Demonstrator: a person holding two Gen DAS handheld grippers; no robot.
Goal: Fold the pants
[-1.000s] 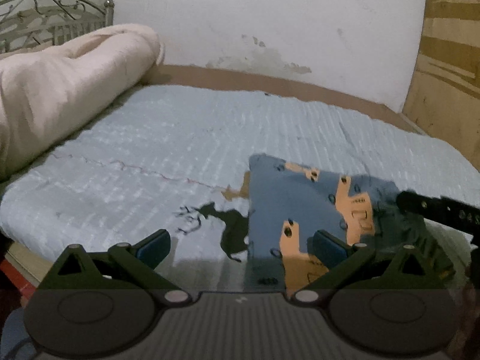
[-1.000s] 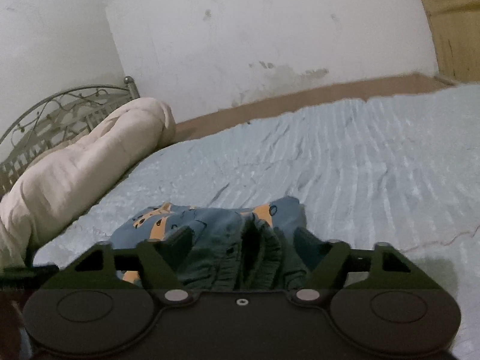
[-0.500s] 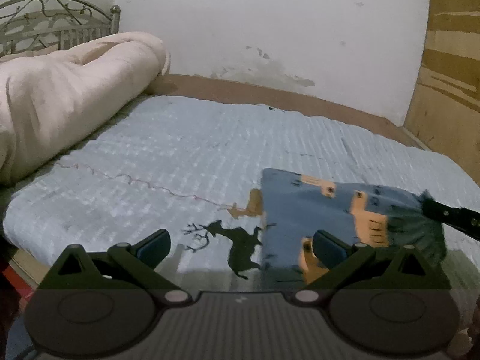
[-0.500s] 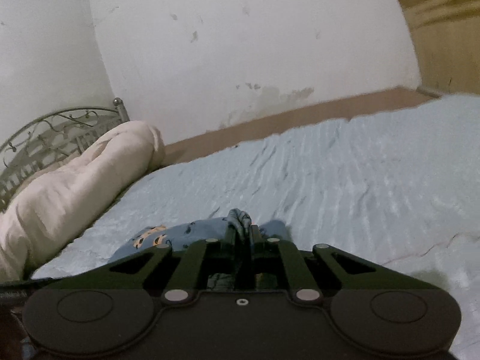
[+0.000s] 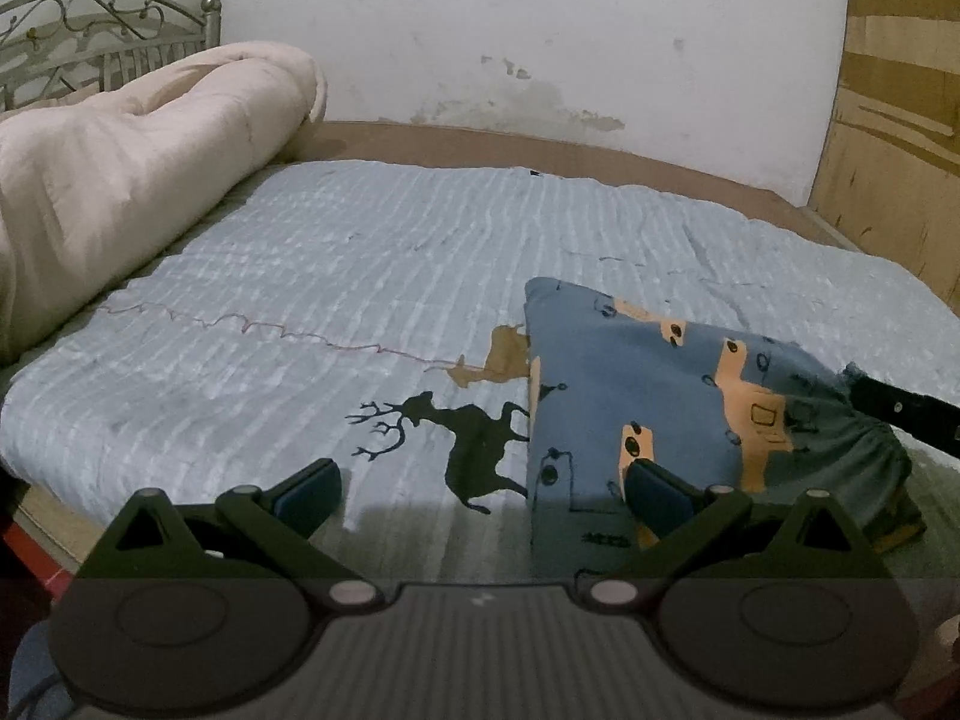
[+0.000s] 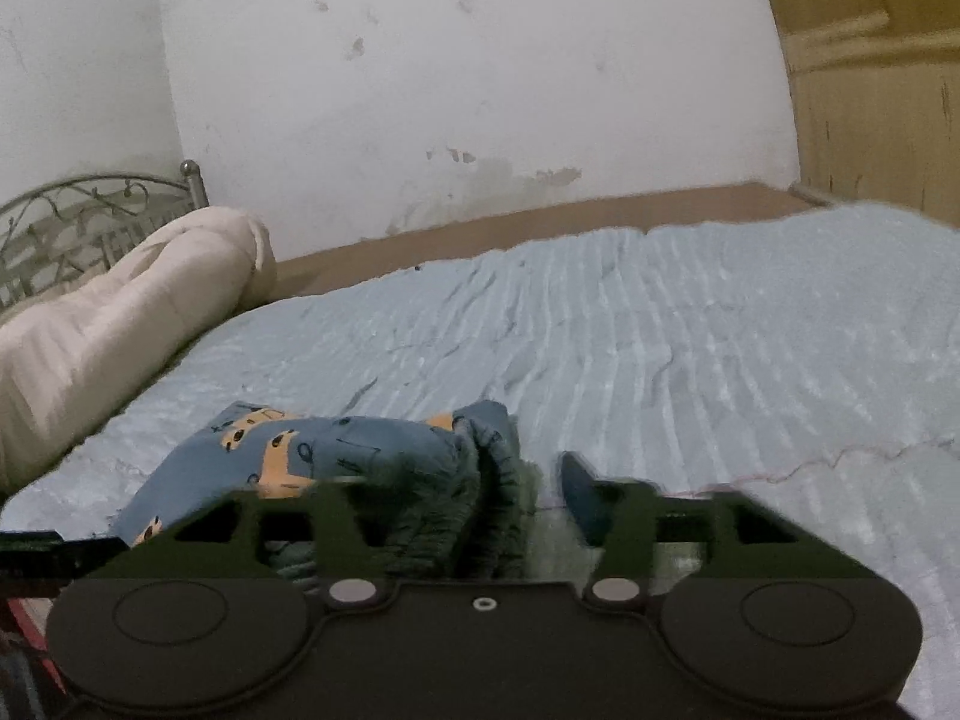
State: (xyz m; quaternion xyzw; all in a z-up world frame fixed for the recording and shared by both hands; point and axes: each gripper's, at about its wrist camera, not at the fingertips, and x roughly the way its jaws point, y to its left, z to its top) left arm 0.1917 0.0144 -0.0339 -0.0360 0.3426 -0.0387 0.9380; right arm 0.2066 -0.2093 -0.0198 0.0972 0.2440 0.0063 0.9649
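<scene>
We find the pants (image 5: 678, 396), blue with an orange vehicle print, lying folded into a compact bundle on the light blue bedspread (image 5: 372, 276) near the bed's front edge. Their gathered green waistband (image 6: 480, 516) faces the right claw (image 6: 462, 498).

Right claw: its jaws are opening. The waistband sits in the widening gap between them, and the pads do not appear to press on it; the motion blur prevents a firmer reading. The bundle lies directly ahead of this claw and extends away to its left, long axis roughly across the claw's line of sight.

Left claw (image 5: 480, 486): jaws spread wide, holding nothing. The near corner of the pants lies beside and partly behind its right finger (image 5: 657, 495), so the garment sits ahead and to the right of this claw.

We judge the right hand nearer to the waistband end and the left hand nearer to the leg end; any further fold or smoothing would turn on that split.

Differences between views: the left wrist view alone shows the bundle's flat top, its straight left edge, the black deer motif (image 5: 456, 438) on the bedspread, and one finger of the right claw entering from the right. The right wrist view alone shows the waistband's layered thickness. The rolled cream quilt (image 5: 126, 162) lies well apart.
</scene>
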